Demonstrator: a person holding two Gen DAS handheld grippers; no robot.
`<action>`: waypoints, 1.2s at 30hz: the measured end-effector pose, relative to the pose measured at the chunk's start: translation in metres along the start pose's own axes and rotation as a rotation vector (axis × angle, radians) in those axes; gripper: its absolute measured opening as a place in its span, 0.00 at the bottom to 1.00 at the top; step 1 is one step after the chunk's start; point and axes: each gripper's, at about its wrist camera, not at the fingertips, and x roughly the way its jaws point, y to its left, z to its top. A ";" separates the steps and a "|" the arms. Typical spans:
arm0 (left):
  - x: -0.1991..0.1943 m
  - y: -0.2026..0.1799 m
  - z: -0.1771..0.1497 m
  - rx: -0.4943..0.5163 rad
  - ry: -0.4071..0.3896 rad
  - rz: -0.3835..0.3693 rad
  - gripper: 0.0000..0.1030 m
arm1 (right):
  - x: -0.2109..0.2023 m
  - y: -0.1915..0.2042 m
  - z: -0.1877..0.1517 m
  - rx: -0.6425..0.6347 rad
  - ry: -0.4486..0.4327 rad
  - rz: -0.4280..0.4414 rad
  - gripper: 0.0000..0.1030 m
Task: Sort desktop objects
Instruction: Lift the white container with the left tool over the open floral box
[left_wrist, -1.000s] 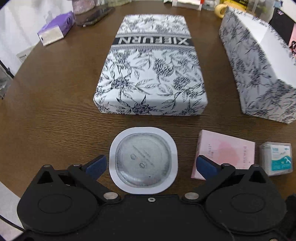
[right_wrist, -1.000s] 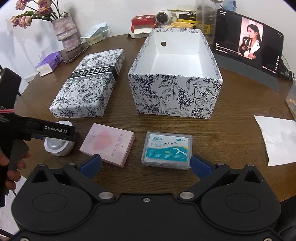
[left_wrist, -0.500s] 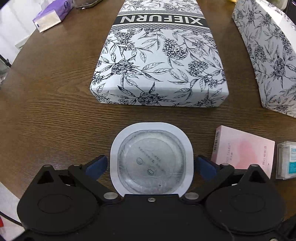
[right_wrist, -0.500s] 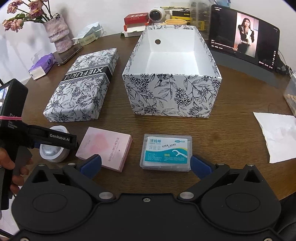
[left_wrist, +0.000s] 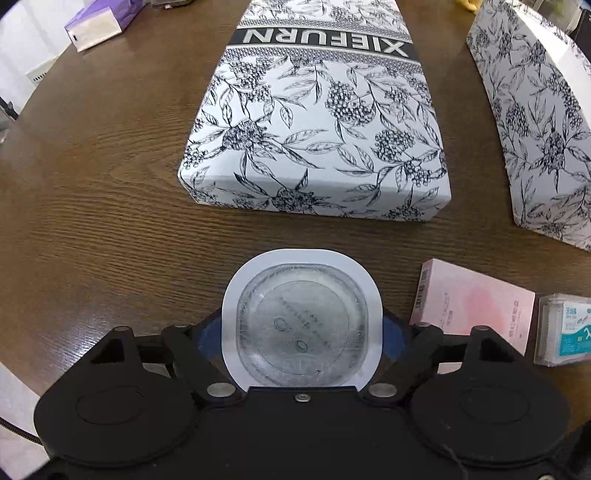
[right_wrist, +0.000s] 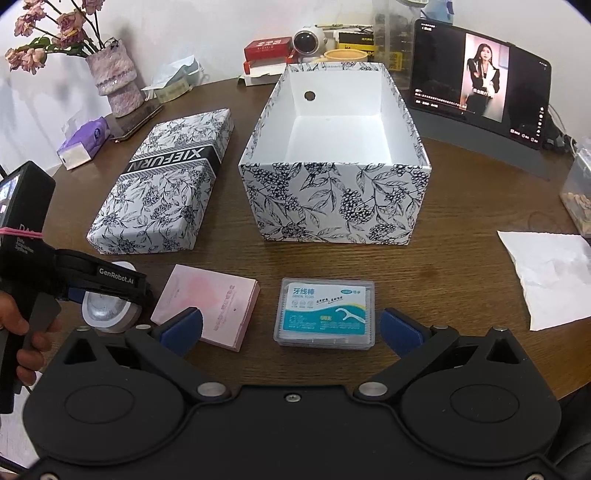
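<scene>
A round clear-lidded cup with a white rim (left_wrist: 301, 321) sits on the wooden table in front of the floral lid (left_wrist: 317, 122). My left gripper (left_wrist: 301, 332) is shut on the cup, both blue pads pressed against its sides; the right wrist view shows it too (right_wrist: 110, 291). To the right lie a flat pink box (right_wrist: 207, 302) and a clear floss-pick box (right_wrist: 325, 314). My right gripper (right_wrist: 291, 326) is open, its fingers flanking the floss-pick box without touching it. Behind stands the open floral box (right_wrist: 332, 206), with nothing inside.
A tablet (right_wrist: 480, 74) stands at the back right, and a white napkin (right_wrist: 554, 273) lies at the right edge. At the back left are a vase of flowers (right_wrist: 114, 74), a phone (right_wrist: 136, 118) and a purple tissue pack (right_wrist: 85, 144). A person's hand (right_wrist: 14, 325) holds the left gripper.
My left gripper moved forward around the cup and its fingers closed onto the cup's sides. The right gripper shifted slightly and stayed open.
</scene>
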 end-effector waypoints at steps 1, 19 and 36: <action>0.000 0.000 0.000 -0.002 0.000 0.001 0.78 | -0.001 -0.001 0.000 0.001 -0.002 0.002 1.00; -0.034 -0.025 -0.008 0.006 -0.073 0.021 0.78 | -0.022 -0.028 0.008 -0.060 -0.054 0.084 1.00; -0.102 -0.085 0.065 0.189 -0.189 -0.087 0.78 | -0.040 -0.037 0.086 -0.149 -0.137 0.138 1.00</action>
